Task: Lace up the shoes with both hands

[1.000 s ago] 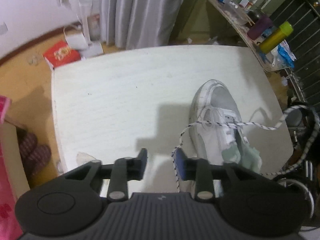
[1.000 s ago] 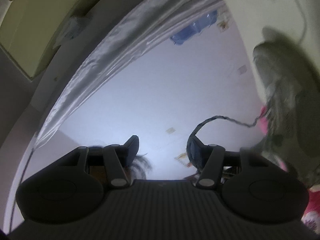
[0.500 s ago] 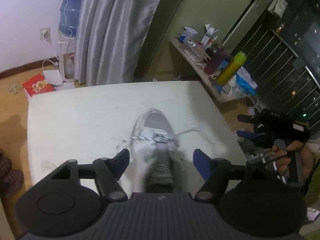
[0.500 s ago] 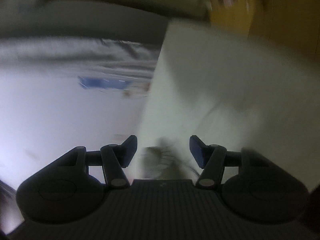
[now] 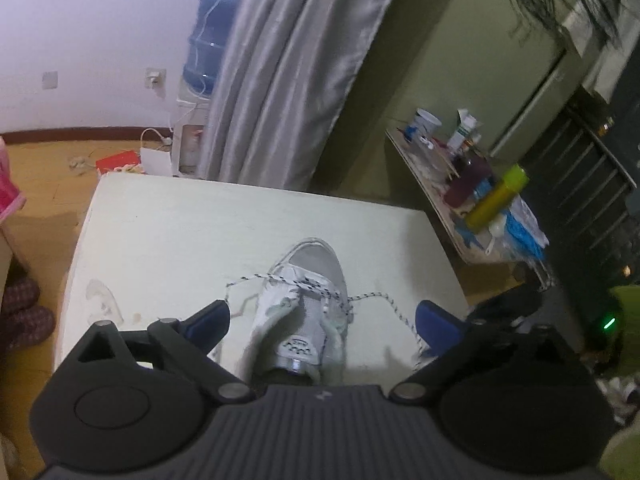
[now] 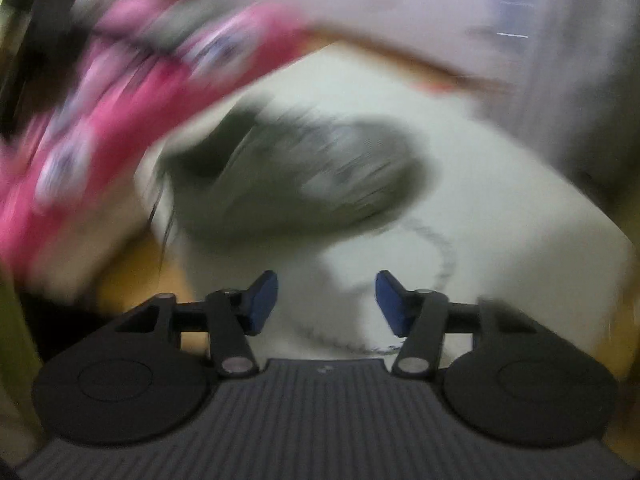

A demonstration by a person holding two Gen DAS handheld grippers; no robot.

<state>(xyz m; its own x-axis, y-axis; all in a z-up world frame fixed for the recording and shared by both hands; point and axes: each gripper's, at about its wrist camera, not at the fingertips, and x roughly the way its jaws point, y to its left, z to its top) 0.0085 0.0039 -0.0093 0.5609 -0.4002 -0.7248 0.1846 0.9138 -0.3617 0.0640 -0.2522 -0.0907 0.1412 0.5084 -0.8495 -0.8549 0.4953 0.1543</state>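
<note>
A white and grey sneaker (image 5: 306, 304) stands on the white table (image 5: 180, 240), toe pointing away, in the left wrist view. Its black-speckled white lace (image 5: 376, 298) lies loose, one end trailing left and the other right across the tabletop. My left gripper (image 5: 324, 322) hangs wide open above the shoe's heel, its blue pads on either side, holding nothing. The right wrist view is heavily blurred: the shoe (image 6: 304, 176) shows as a grey smear ahead, with a lace strand (image 6: 440, 252) curling toward my right gripper (image 6: 326, 300), which is open and holds nothing.
A cluttered shelf (image 5: 472, 196) with a yellow-green bottle (image 5: 496, 196) stands right of the table. Grey curtains (image 5: 288, 80) and a blue water jug (image 5: 208, 44) are behind it. Pink fabric (image 6: 120, 92) blurs at the left of the right wrist view.
My left gripper let go of the lace, opened wide and moved over the shoe's heel. My right gripper swung fast from facing the ceiling down to the table and shoe, dropping its lace.
</note>
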